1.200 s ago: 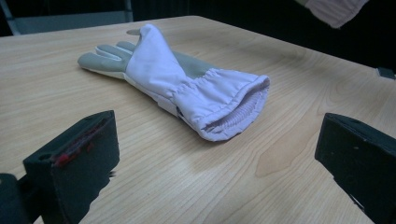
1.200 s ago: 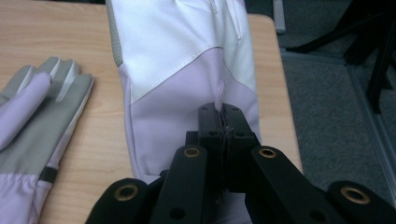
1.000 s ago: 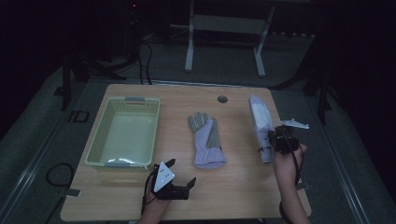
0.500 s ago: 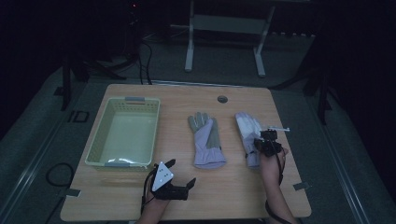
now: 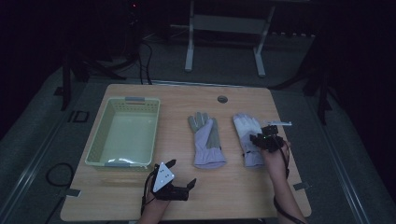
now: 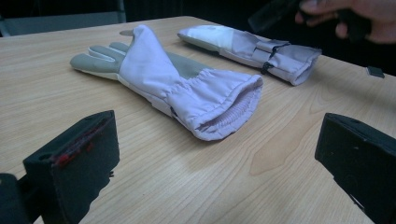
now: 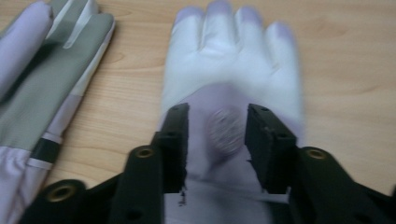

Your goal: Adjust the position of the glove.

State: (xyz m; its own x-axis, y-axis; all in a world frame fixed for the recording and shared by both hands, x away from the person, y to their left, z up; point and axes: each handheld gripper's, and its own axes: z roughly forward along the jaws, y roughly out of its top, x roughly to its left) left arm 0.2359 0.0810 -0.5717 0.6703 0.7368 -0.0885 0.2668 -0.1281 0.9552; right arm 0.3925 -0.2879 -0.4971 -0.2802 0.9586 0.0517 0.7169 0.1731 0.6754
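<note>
Right tool (image 7: 217, 140): jaws just opened, parted over right glove (image 7: 233, 88) | left tool (image 6: 219, 158): wide | writing: unreadable

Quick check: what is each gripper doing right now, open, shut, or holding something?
Left gripper: open, holding nothing, resting low over the table.
Right gripper: jaws have just been opening, apart over the right glove, not gripping it.

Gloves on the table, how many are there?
2. One glove lies mid-table, right of the basket. The other glove lies further right, under the right tool.
</note>
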